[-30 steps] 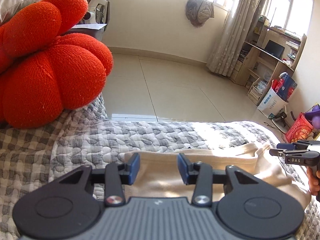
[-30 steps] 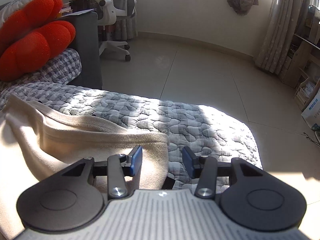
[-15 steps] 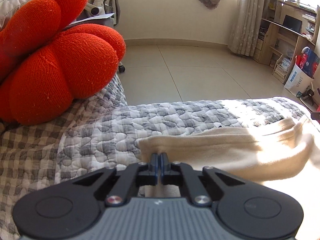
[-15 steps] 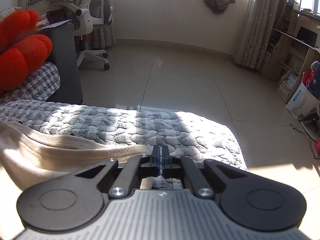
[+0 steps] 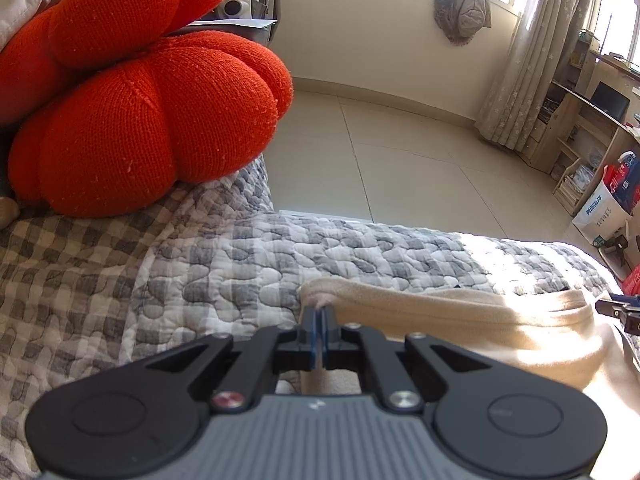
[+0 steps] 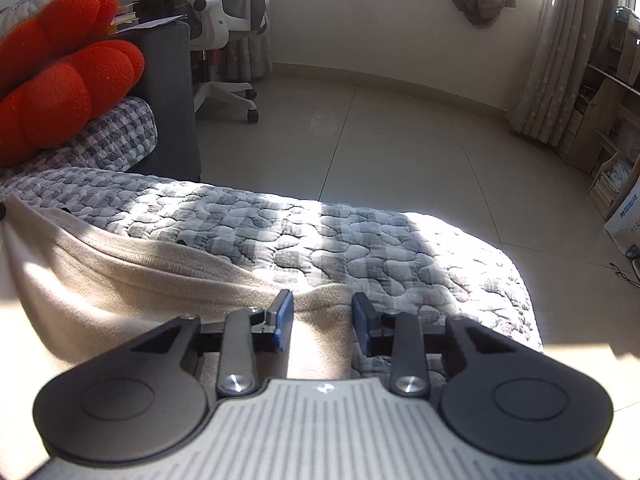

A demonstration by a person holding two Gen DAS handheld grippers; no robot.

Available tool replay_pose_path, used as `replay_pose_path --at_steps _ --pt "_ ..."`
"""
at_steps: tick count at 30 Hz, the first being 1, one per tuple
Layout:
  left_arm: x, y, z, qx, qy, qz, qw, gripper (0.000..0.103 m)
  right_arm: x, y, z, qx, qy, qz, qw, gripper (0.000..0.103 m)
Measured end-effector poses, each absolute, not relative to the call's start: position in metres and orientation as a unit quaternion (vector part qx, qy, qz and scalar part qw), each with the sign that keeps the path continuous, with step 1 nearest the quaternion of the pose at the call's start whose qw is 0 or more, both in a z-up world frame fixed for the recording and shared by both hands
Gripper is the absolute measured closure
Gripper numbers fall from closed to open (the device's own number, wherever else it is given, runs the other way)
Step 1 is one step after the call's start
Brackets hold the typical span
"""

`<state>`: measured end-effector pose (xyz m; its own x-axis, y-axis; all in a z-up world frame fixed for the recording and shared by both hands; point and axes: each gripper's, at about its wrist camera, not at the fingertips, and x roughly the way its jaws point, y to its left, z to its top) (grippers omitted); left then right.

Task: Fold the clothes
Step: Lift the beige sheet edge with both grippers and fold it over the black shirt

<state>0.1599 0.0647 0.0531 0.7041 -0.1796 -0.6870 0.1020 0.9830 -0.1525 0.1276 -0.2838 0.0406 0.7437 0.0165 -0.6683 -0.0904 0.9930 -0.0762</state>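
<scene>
A cream garment point(image 5: 460, 320) lies on a grey quilted cover point(image 5: 360, 252). My left gripper point(image 5: 319, 322) is shut on the garment's left corner, which bunches just past the fingertips. In the right wrist view the same garment point(image 6: 120, 280) spreads to the left. My right gripper point(image 6: 322, 316) is open, its jaws standing either side of the garment's right corner, which lies between them on the quilt point(image 6: 360, 248). The right gripper's tip point(image 5: 620, 312) shows at the right edge of the left wrist view.
A big red knitted cushion point(image 5: 140, 100) sits at the left on a checked cover point(image 5: 60, 264); it also shows in the right wrist view point(image 6: 60, 100). Beyond the quilt's far edge is tiled floor point(image 6: 400, 140). An office chair point(image 6: 228, 20) and shelves point(image 5: 580, 120) stand further off.
Both grippers closed half a second ago. The left stays shut on the garment and has lifted and tilted; the right has opened again over the garment's corner.
</scene>
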Motion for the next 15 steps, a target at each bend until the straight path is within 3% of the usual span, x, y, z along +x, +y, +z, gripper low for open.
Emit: replay_pose_path --at_steps 10,12,15 --pt "0.161 0.079 0.063 -0.101 0.372 -0.060 0.921 0.101 0.129 -0.291 0.060 -0.030 0.309 -0.008 0.951 0.097" --pt "0.164 0.076 0.053 -0.092 0.386 -0.045 0.917 0.100 0.137 -0.290 0.045 -0.033 0.336 -0.028 0.941 0.097" --pt "0.165 0.072 0.044 -0.089 0.403 -0.032 0.911 0.091 0.139 -0.278 0.034 -0.056 0.348 -0.045 0.935 0.095"
